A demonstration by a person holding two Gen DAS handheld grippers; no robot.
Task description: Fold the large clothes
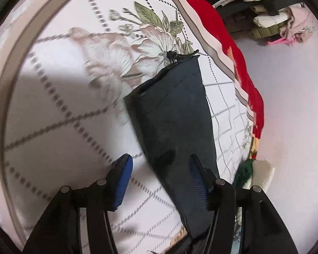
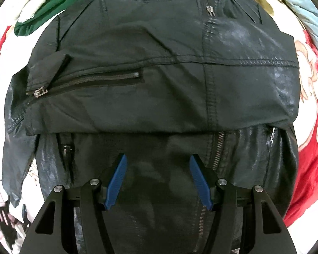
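In the right wrist view a black leather jacket lies spread on the bed. A zippered sleeve is folded across its chest. My right gripper points straight down over the jacket's lower part, open, with nothing between its blue pads. The left wrist view shows a dark, tapering part of the jacket lying flat on the floral bedsheet. Over its near end hangs my left gripper, open. The fabric runs under the right pad, while the left pad stands clear of it over bare sheet.
A red blanket drapes the bed's right edge, with pale floor beyond it. Folded clothes are piled on the floor at the far right. A green garment lies by the jacket's collar, and the red patterned blanket runs along its right side.
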